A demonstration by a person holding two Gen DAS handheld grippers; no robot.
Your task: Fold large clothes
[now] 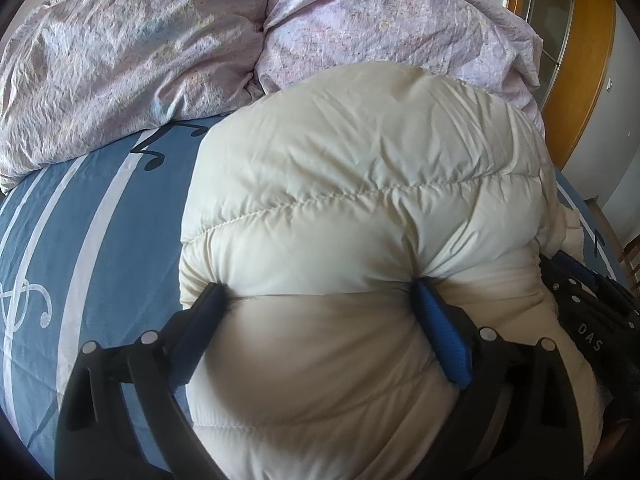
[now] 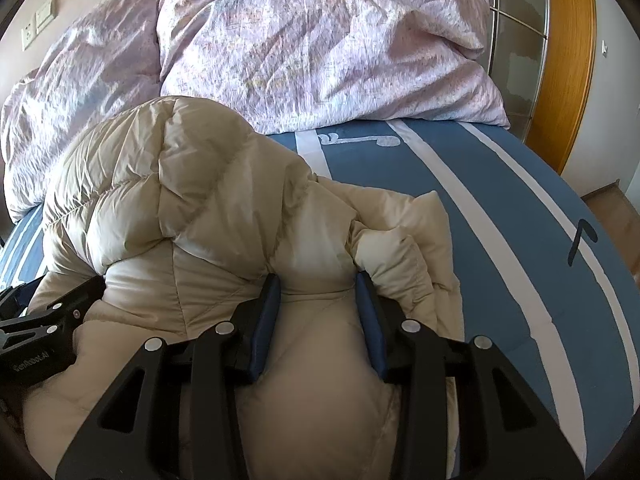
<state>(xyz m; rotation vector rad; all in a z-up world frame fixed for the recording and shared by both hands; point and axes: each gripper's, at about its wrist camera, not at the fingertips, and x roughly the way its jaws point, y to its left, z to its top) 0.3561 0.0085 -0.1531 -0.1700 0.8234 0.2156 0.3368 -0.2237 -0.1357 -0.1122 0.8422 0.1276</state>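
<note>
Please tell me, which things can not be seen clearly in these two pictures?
- Left wrist view: the puffy jacket hides the bed sheet under it.
- Left wrist view: the right gripper is cut off by the edge.
- Right wrist view: jacket's near part is hidden under the gripper.

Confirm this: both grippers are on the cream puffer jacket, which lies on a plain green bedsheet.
The sheet is wrong. Both wrist views show the cream puffer jacket on a blue bedsheet with white stripes and music notes. The left gripper and right gripper are both on the jacket.
</note>
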